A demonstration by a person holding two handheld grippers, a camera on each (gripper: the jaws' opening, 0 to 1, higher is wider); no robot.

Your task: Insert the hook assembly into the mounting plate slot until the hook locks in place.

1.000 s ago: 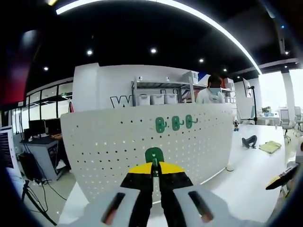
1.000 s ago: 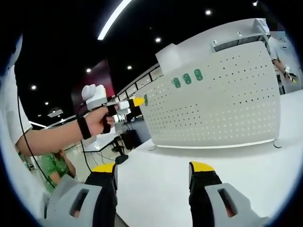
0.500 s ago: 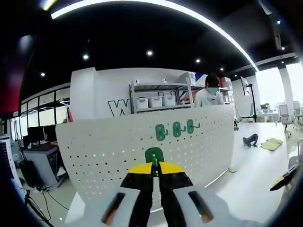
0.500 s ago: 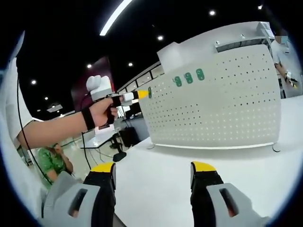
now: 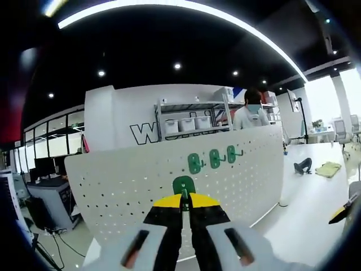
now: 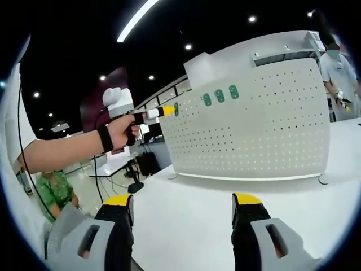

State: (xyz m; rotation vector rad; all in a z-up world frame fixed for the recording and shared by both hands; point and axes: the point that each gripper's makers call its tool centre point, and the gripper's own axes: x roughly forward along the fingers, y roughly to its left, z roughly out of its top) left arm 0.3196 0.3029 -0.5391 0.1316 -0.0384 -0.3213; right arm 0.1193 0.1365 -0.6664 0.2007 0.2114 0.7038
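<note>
Left gripper view: three mounted hooks (image 5: 214,160), one hook assembly (image 5: 183,185)

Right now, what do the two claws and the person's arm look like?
Each claw has black jaws with yellow tips on a pale grey body with dark oval slots: left claw, right claw. In the right gripper view, the left claw's handle has a white knob on top. The arm wears a black wrist strap and a white sleeve.

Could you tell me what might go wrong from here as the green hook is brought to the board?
The left gripper pinches the green hook only by its lower edge, so it could twist or slip on contact. Three green hooks already sit on the white perforated board, which the open right gripper is not steadying.
</note>
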